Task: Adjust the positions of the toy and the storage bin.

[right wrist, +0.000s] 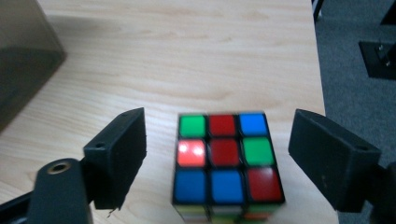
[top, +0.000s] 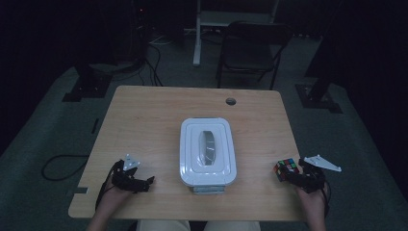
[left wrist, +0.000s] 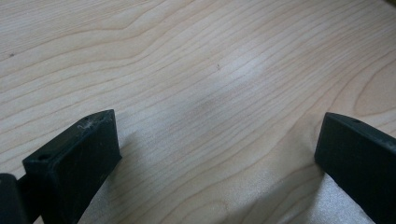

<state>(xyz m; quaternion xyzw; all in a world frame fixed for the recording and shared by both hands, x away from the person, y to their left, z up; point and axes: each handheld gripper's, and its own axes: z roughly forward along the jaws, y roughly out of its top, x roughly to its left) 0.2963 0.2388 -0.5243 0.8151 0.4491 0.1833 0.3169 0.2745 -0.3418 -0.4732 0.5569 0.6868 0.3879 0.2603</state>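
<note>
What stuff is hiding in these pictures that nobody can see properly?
- Inside the white lidded plastic box: high view, its closed lid covers whatever it holds.
- Lower faces of the multicoloured puzzle cube: right gripper view, the bottom edge cuts them off.
- Grey box wall: right gripper view, cut off by the left edge and blurred.
- Far room: high view, too dark.

One white rectangular plastic lidded container sits at the middle of the light wooden tabletop. One multicoloured puzzle cube sits by the tabletop's right edge, near its front corner. Two black two-jaw tools are there: one left tool and one right tool. One dark folding chair stands beyond the far edge.
</note>
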